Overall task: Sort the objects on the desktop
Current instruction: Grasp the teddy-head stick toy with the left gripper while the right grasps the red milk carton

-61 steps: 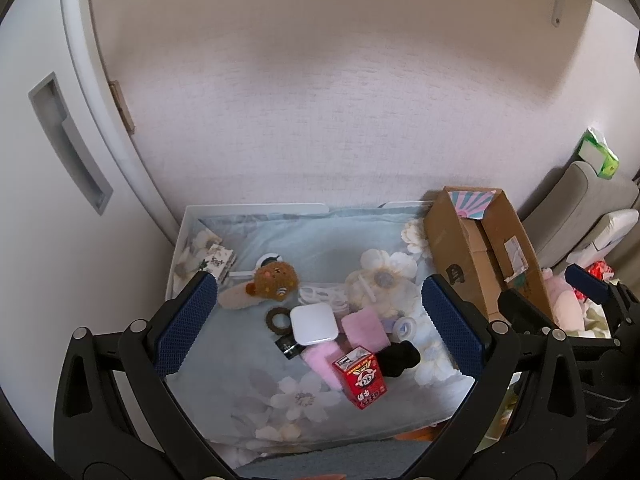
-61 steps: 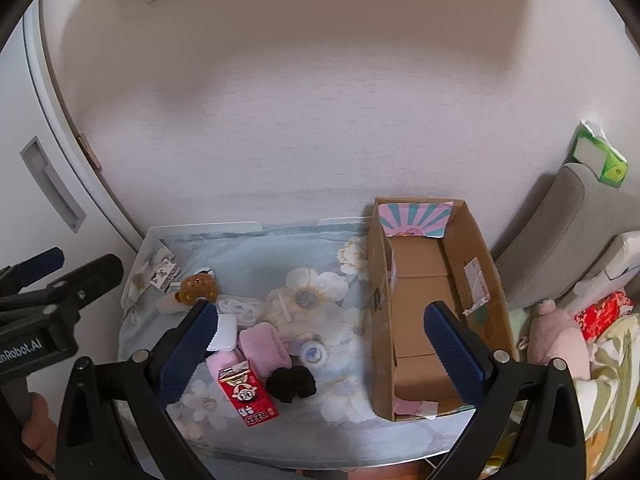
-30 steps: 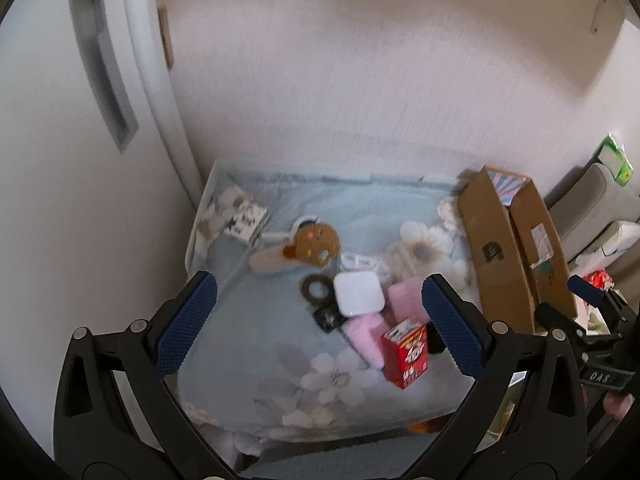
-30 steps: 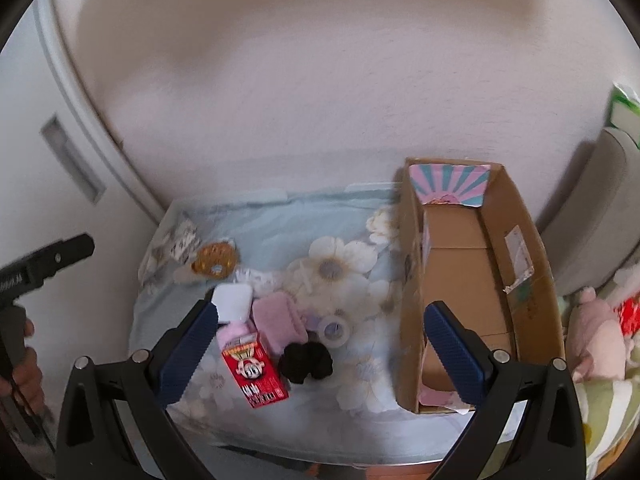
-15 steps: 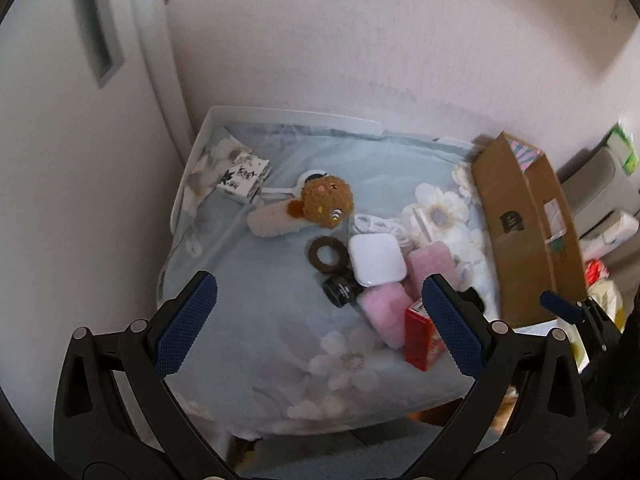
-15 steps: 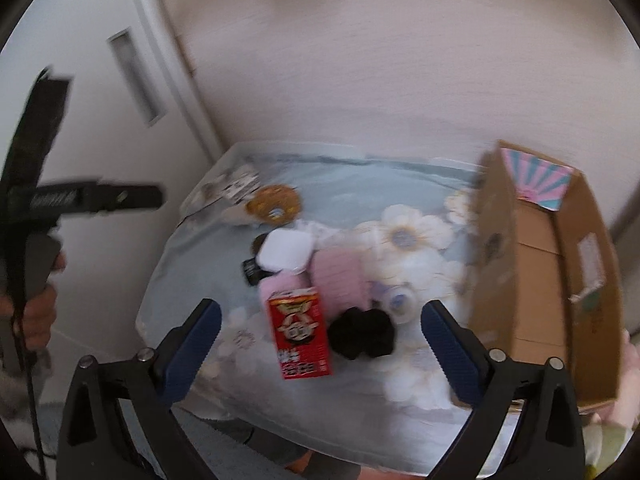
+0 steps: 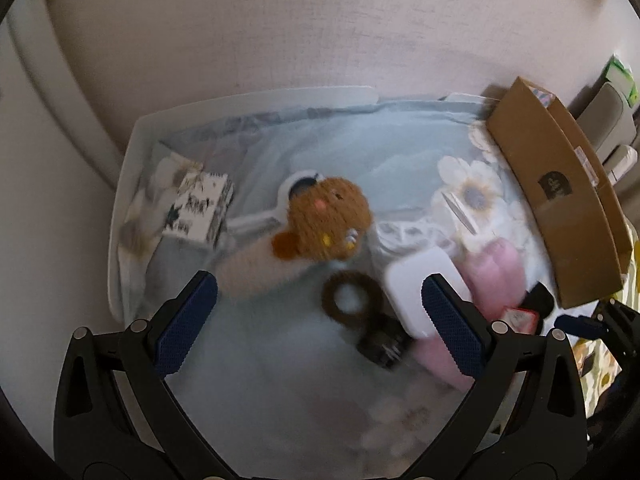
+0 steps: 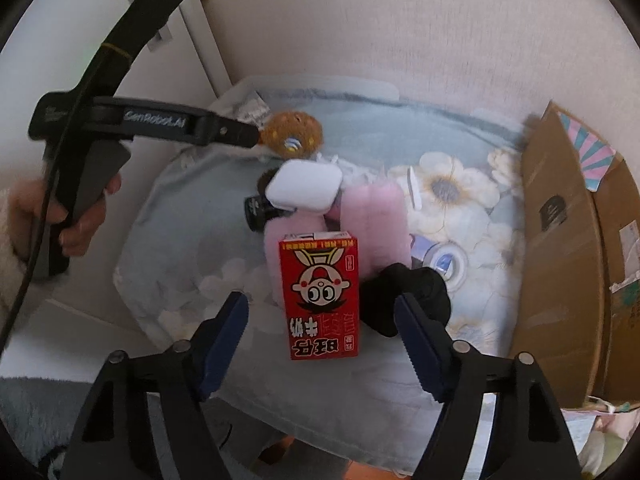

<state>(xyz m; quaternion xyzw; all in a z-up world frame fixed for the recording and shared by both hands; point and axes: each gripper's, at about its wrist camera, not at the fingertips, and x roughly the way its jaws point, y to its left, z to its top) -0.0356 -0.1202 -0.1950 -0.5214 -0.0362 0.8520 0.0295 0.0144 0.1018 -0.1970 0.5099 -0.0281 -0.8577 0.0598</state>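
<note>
Blue floral cloth [image 7: 280,380] — blurred; red carton [image 8: 319,298] clear.

Left wrist view smeared by motion blur throughout.
Brown plush toy [image 7: 326,222]: face details soft, pale body beneath it indistinct.
Patterned small box [image 7: 198,207]: print unreadable.
Small black item [image 7: 382,346]: identity unclear, partly behind a blue finger pad [image 7: 452,326].
White square case [image 7: 420,288]: lower corner covered by the same pad.
Red carton [image 7: 518,315]: only the top showing, rest behind the gripper frame.
Cardboard box [image 8: 568,264]: cut off at the right edge of the right wrist view, interior mostly out of sight.
Black fabric item [image 8: 404,300]: shape unclear, partly behind a finger.
Tape roll [image 8: 444,260]: half hidden behind the black item.
</note>
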